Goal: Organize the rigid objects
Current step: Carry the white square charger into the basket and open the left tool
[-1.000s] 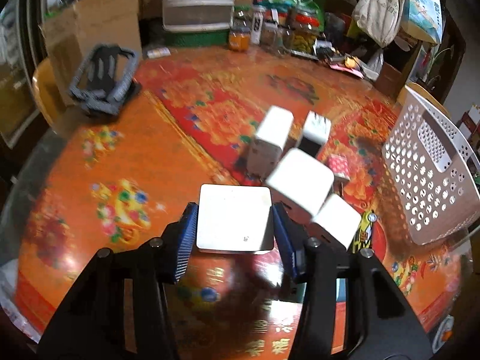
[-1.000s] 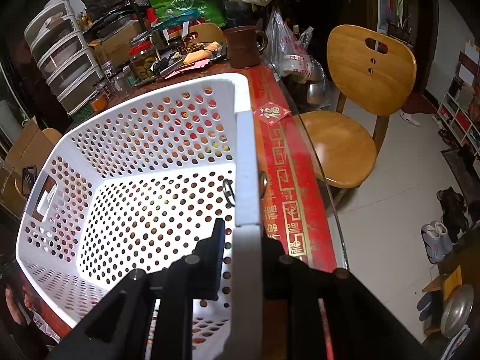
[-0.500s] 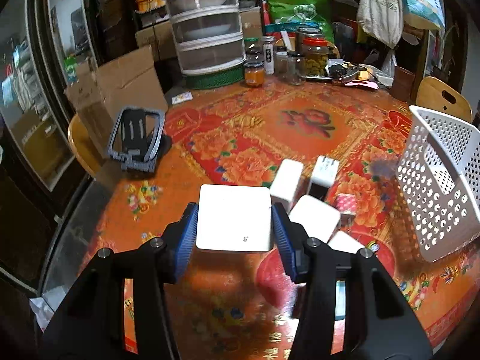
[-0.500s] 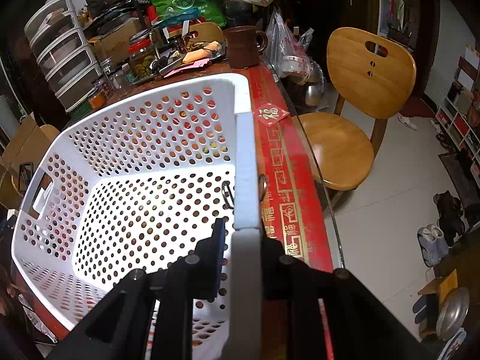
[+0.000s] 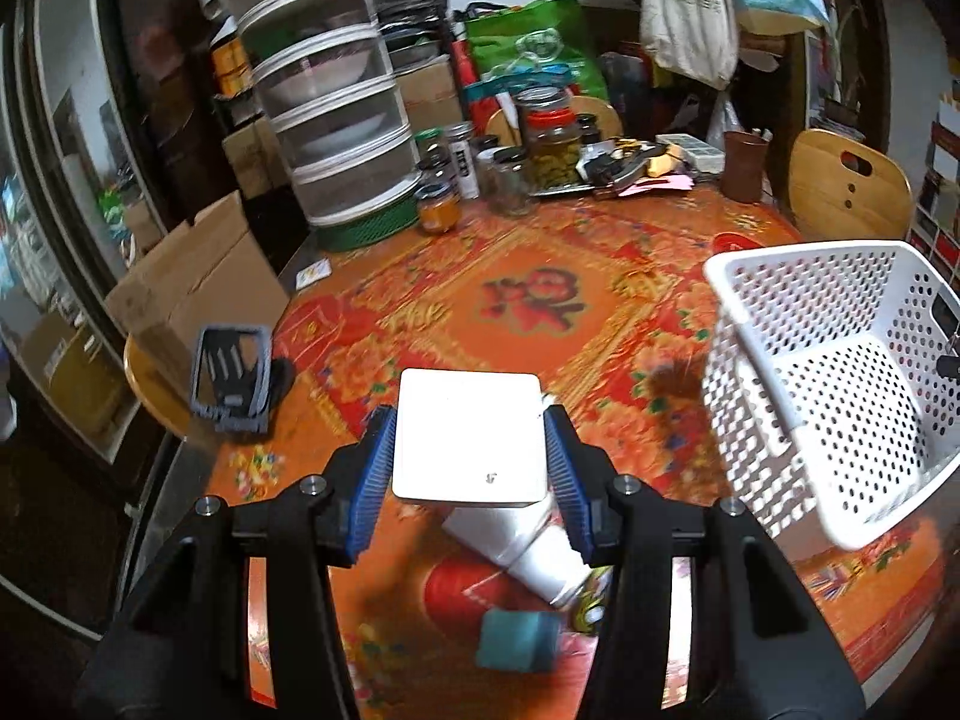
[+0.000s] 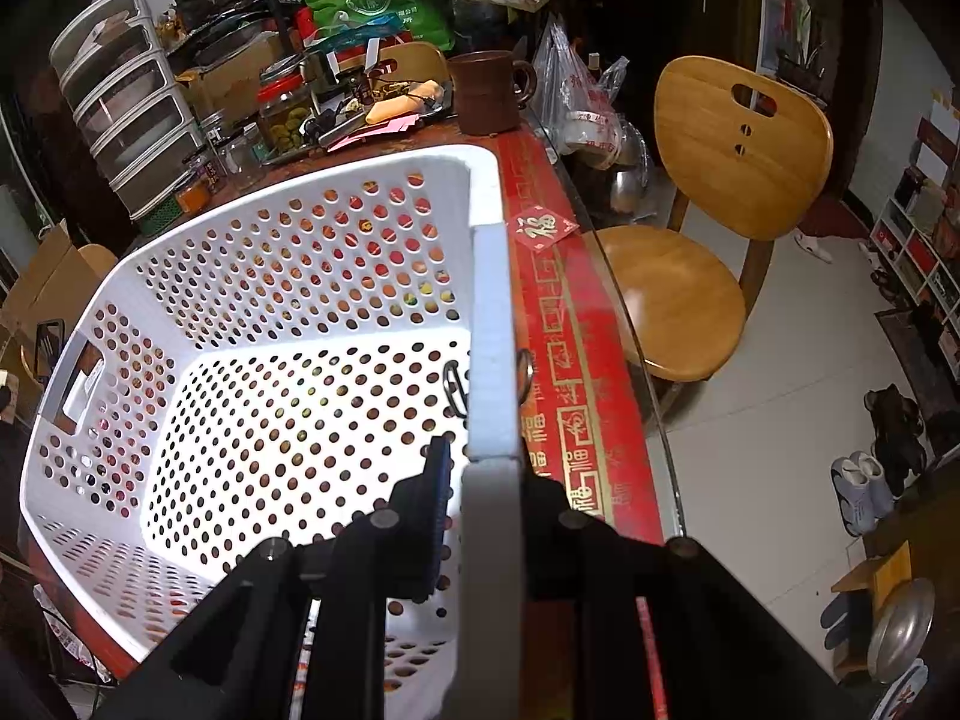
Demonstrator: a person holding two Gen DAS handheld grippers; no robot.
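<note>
Your left gripper (image 5: 471, 468) clasps one white box (image 5: 471, 438), your right gripper (image 6: 480, 492) pinches the basket (image 6: 270, 276) rim at 3 o'clock — basket bare, more boxes (image 5: 522, 546) wait.

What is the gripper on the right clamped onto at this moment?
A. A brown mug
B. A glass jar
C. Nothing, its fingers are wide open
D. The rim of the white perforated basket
D. In the right wrist view the right gripper has its fingers closed on the rim of the white basket, one finger inside the wall and one outside.
</note>
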